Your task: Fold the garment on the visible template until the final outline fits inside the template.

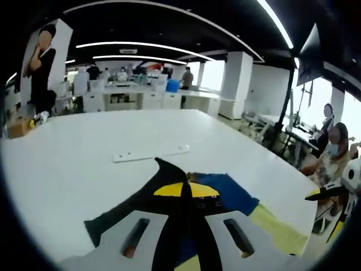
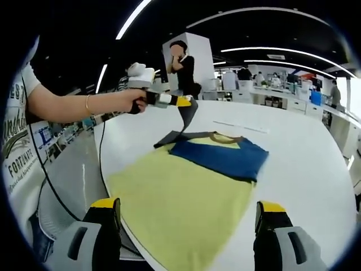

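Note:
The garment lies flat on the white table (image 2: 304, 169). It has a yellow-green body (image 2: 180, 197), a blue upper part (image 2: 220, 155) and dark sleeves. My left gripper (image 2: 189, 103), held by a person's hand, is shut on one dark sleeve (image 2: 187, 118) and holds it up off the table. In the left gripper view, that black sleeve (image 1: 163, 175) runs up between the closed yellow tips of the left gripper (image 1: 186, 189), with the blue part (image 1: 225, 192) beyond. My right gripper (image 2: 187, 206) hovers open over the garment's near yellow hem, jaws wide apart and holding nothing.
A thin white strip (image 1: 149, 153) lies on the table beyond the garment. The table's rounded edge (image 2: 113, 214) runs close under the hem. Office desks, pillars and several people stand around, and a seated person (image 1: 333, 152) is near the table's side.

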Action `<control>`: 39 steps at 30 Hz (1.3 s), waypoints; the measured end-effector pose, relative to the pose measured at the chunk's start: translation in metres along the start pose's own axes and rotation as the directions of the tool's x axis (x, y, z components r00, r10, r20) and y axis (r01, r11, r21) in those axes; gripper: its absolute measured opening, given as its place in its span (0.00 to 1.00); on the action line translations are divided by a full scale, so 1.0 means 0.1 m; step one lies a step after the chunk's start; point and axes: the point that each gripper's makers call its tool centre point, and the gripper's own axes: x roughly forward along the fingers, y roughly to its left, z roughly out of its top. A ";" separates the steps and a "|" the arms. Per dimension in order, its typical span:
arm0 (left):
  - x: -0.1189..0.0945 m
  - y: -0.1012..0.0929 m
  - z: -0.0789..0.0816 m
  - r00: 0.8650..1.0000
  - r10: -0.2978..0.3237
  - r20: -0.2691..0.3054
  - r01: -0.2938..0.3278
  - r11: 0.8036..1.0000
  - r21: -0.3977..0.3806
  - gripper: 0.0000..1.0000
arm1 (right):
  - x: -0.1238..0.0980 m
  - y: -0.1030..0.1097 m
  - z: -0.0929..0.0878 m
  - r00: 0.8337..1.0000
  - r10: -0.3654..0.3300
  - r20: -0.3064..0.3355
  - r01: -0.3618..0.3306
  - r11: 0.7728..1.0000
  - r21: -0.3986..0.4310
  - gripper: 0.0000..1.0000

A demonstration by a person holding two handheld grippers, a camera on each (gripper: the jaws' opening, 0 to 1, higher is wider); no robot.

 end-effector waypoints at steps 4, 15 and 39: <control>0.06 -0.09 0.03 1.000 -0.013 0.008 0.013 1.000 -0.013 0.00 | 0.01 0.00 0.01 1.000 0.005 -0.002 -0.005 1.000 -0.003 0.99; 0.25 -0.29 0.12 0.998 -0.060 0.015 0.060 0.998 0.002 0.00 | 0.01 -0.03 -0.02 1.000 0.001 -0.013 -0.001 1.000 0.011 0.99; 0.54 -0.94 0.01 0.981 -0.191 -0.040 0.195 0.970 0.145 0.00 | 0.01 -0.09 -0.14 0.999 -0.012 -0.036 0.013 0.999 0.031 0.98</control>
